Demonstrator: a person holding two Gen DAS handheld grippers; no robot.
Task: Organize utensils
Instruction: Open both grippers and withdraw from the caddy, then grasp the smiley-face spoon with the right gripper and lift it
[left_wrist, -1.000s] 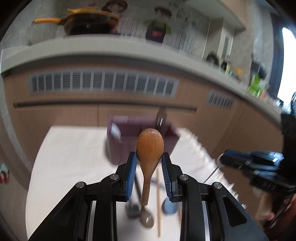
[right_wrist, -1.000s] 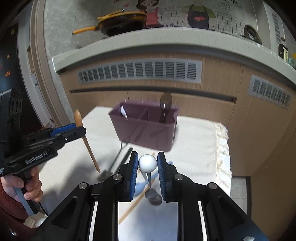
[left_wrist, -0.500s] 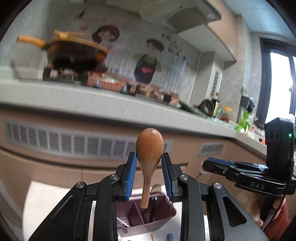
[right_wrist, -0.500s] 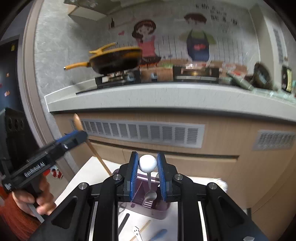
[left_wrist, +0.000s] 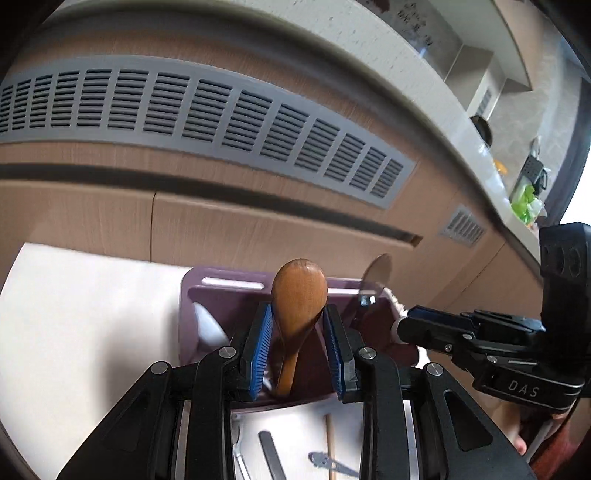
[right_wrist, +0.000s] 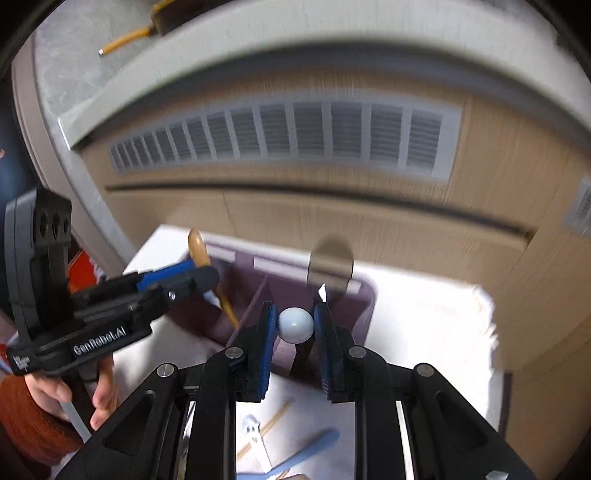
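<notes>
Both tools are over the purple caddy (left_wrist: 218, 295) at the far end of the white table (left_wrist: 81, 314), each with a utensil ready to drop in, so the step in hand is the placing itself. The left gripper (left_wrist: 298, 347) is clamped on a wooden spoon (left_wrist: 298, 295), pads against the sides of the bowl, handle hanging down into the caddy's middle section. The right gripper (right_wrist: 295, 328) is closed on the round white head of a small spoon (right_wrist: 294, 325), just above the divider (right_wrist: 255, 306) between two sections; its stem is hidden behind the jaws.

Next, I judge, each utensil wants lowering until its tip is well inside a section, then the jaws eased apart so it slides down without tipping against the divider. The right one sits close over the divider and may need a nudge to one side first.

Both grippers tilt downward toward the caddy, the left coming in from the near left, the right from the near right. A hand (right_wrist: 74, 391) in a rust sleeve grips the left tool's handle. A metal spoon (left_wrist: 375, 275) already stands in the right section. A chopstick (left_wrist: 330, 443) and other utensils lie on the near table.
</notes>
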